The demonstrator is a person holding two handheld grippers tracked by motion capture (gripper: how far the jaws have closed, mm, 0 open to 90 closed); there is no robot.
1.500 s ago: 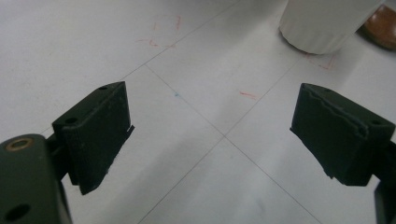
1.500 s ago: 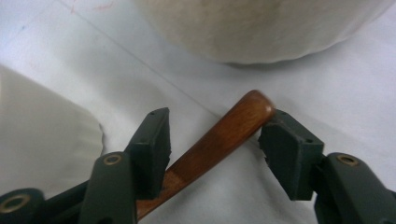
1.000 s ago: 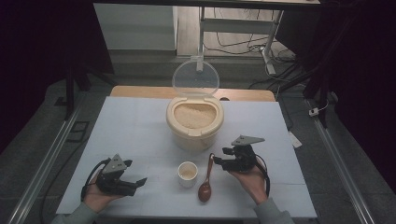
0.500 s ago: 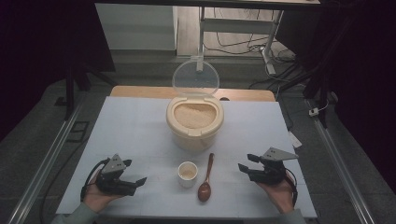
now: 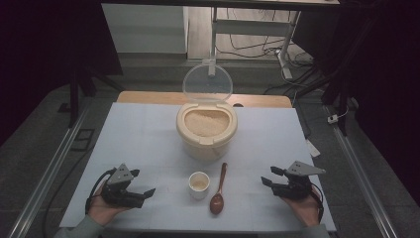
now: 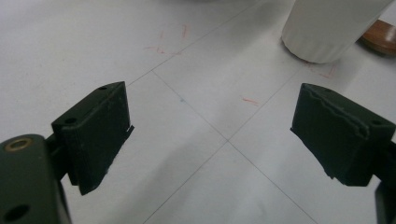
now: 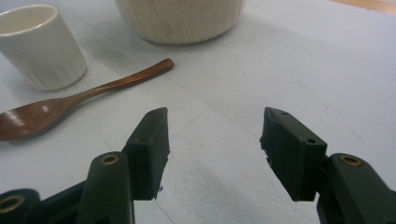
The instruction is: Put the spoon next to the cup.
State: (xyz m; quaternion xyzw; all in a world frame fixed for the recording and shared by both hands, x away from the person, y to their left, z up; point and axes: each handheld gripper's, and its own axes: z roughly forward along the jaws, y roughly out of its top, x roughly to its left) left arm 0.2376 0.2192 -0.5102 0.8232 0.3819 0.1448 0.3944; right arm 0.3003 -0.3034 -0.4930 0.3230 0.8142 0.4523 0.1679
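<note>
Wooden spoon (image 5: pixel 218 190) on the counter (image 5: pixel 148 134) between cup (image 5: pixel 198 185) and right gripper (image 5: pixel 270 177): light, stiff, smooth, likely slippery. Best pinched mid-handle. Fingers of both right and left gripper (image 5: pixel 143 191) spread, holding nothing.

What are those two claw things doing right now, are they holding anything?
Left gripper: fingers open, nothing between them, bare table below.
Right gripper: fingers open, holding nothing; the wooden spoon lies apart from it on the table.
</note>
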